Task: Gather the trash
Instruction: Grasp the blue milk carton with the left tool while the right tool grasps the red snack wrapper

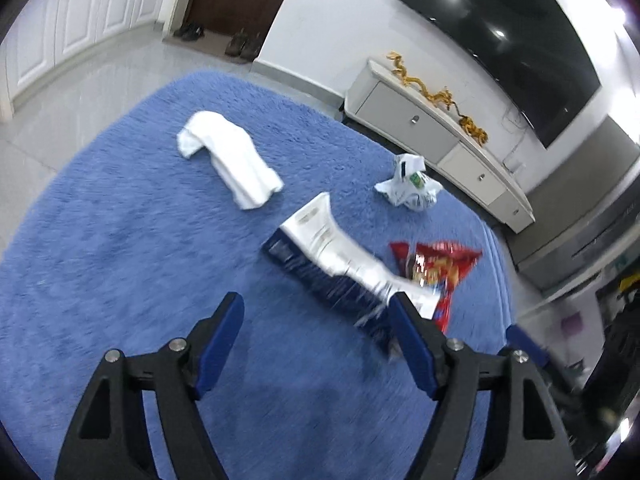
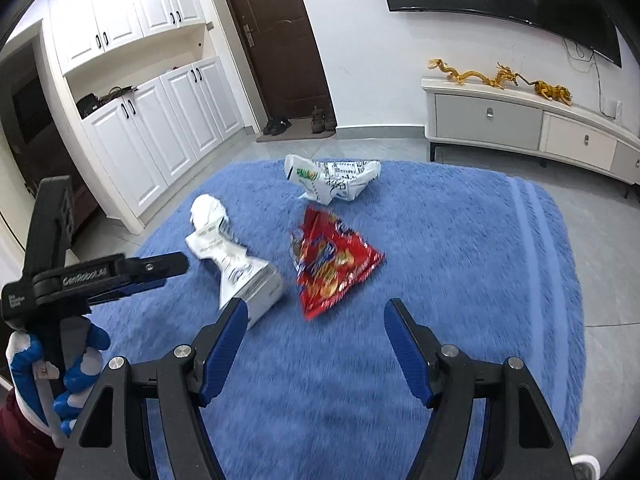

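Trash lies on a blue shaggy rug (image 1: 120,240). A flattened white and blue carton (image 1: 320,256) (image 2: 240,268) lies beside a red snack bag (image 1: 436,264) (image 2: 332,260). A crumpled white plastic bag (image 1: 412,188) (image 2: 332,180) sits farther back. My left gripper (image 1: 316,316) hovers open over the rug, with its right finger in front of the carton's near end and nothing between the pads. My right gripper (image 2: 316,308) is open too, just short of the snack bag, which lies ahead of the gap. The right wrist view shows the left gripper (image 2: 176,266) from the side.
A white folded cloth (image 1: 228,160) lies on the rug's far left. A low white TV cabinet (image 2: 520,124) with gold figurines stands along the wall under a dark screen. White cupboards (image 2: 160,128), a brown door and shoes are behind. A gloved hand (image 2: 60,368) holds the left gripper.
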Action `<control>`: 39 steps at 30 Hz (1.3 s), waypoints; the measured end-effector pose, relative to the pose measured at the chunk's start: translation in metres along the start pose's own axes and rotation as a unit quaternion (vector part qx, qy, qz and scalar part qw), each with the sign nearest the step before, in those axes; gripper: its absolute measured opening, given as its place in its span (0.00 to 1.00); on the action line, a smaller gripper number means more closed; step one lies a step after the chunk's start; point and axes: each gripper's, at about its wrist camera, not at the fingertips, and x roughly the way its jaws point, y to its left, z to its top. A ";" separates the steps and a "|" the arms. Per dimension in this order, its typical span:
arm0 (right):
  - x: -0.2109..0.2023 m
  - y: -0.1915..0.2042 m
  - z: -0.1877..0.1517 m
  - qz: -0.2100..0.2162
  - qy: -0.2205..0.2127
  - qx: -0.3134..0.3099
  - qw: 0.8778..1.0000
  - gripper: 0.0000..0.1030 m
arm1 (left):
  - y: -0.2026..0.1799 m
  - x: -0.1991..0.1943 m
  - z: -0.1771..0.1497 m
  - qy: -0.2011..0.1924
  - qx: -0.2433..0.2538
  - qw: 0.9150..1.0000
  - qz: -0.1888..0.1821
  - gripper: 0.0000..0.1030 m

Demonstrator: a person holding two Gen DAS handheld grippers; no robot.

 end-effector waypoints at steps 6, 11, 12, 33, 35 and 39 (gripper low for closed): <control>0.021 -0.011 0.017 0.013 -0.003 0.001 1.000 0.67 | -0.008 0.040 0.019 0.024 -0.047 0.998 0.026 0.71; 0.035 -0.006 0.026 0.023 -0.002 -0.011 1.000 0.67 | -0.018 0.055 0.027 0.021 -0.043 0.997 0.064 0.71; 0.040 -0.007 0.029 0.028 -0.001 -0.009 1.000 0.67 | -0.019 0.057 0.028 0.021 -0.041 0.997 0.070 0.71; 0.078 -0.017 0.028 0.035 0.024 -0.001 0.999 0.21 | -0.017 0.055 0.023 -0.004 0.016 0.997 0.074 0.68; 0.076 -0.016 0.027 0.038 0.023 -0.001 0.999 0.19 | -0.012 0.051 0.023 0.003 0.000 0.998 0.064 0.68; 0.071 -0.015 0.023 0.041 0.019 -0.002 0.999 0.16 | -0.002 0.040 0.014 0.007 -0.008 0.998 0.057 0.68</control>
